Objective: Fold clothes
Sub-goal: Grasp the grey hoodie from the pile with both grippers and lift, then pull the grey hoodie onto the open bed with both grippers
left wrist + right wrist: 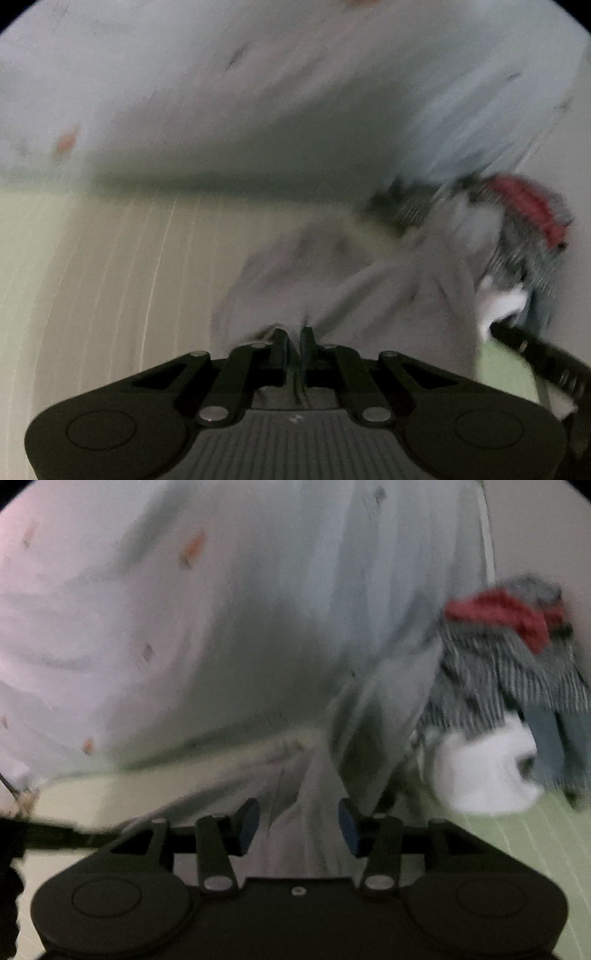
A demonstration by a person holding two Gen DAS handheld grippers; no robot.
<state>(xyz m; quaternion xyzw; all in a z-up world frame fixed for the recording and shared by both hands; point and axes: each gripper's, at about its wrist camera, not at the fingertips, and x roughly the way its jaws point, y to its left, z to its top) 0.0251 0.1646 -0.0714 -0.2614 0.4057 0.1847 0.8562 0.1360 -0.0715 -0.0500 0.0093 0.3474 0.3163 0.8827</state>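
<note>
A light grey garment [332,280] lies crumpled on a pale green striped surface [110,280]. My left gripper [294,338] is shut on a pinch of its fabric at the near edge. In the right wrist view the same grey garment [306,805] runs between the blue-padded fingers [248,825] of my right gripper [298,823], which stands open with cloth between its jaws, not clamped. Both views are motion-blurred.
A pile of clothes, striped grey, red and white [509,686], sits at the right, also the pile [524,236] in the left view. A pale sheet or curtain with orange spots [147,627] fills the background. The other gripper's black body [554,365] shows at right.
</note>
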